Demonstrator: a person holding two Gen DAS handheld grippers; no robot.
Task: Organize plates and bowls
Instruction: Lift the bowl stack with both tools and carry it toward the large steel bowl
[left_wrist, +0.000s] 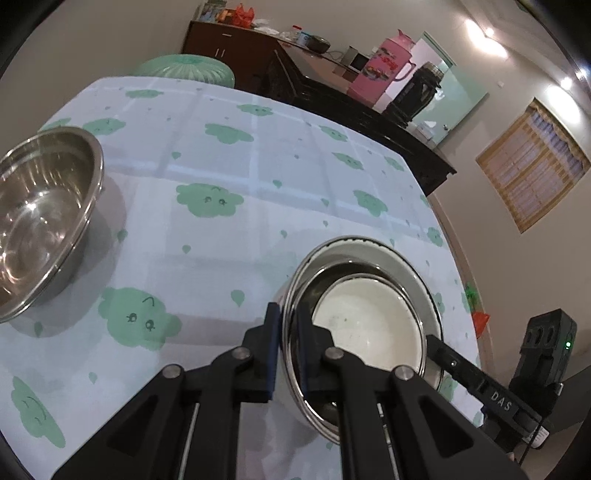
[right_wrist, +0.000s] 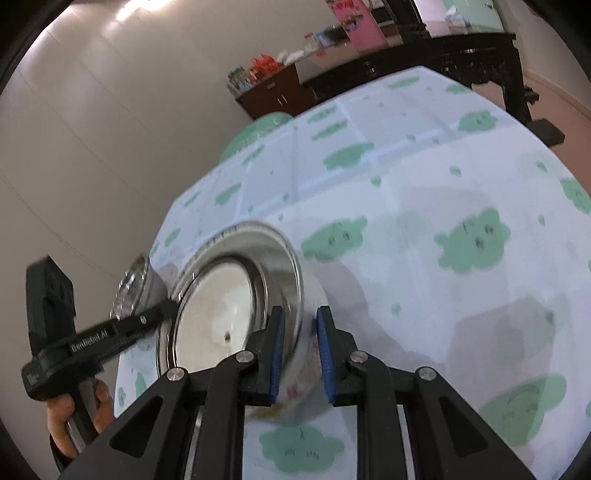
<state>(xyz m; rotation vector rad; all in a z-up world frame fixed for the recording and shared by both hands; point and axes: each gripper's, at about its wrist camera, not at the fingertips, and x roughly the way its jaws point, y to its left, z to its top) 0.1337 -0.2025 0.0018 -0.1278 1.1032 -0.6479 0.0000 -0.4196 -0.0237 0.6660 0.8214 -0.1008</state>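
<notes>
A stack of nested bowls sits on the clouded tablecloth: an outer steel bowl (left_wrist: 369, 251) holding a white bowl (left_wrist: 369, 325). My left gripper (left_wrist: 286, 332) is shut on the near rim of the steel bowl, one finger inside and one outside. My right gripper (right_wrist: 299, 332) straddles the opposite side of the same stack (right_wrist: 229, 291), its blue pads either side of the rim and wall; the view is blurred and a small gap shows at the outer pad. A second, larger steel bowl (left_wrist: 40, 218) stands empty at the left; its edge also shows in the right wrist view (right_wrist: 136, 288).
The tablecloth (left_wrist: 229, 229) covers the table; its right edge is close to the stack. A green stool (left_wrist: 188, 68) stands beyond the far edge. A dark sideboard (left_wrist: 332, 96) carries a pink thermos (left_wrist: 380, 66) and a black flask (left_wrist: 417, 88).
</notes>
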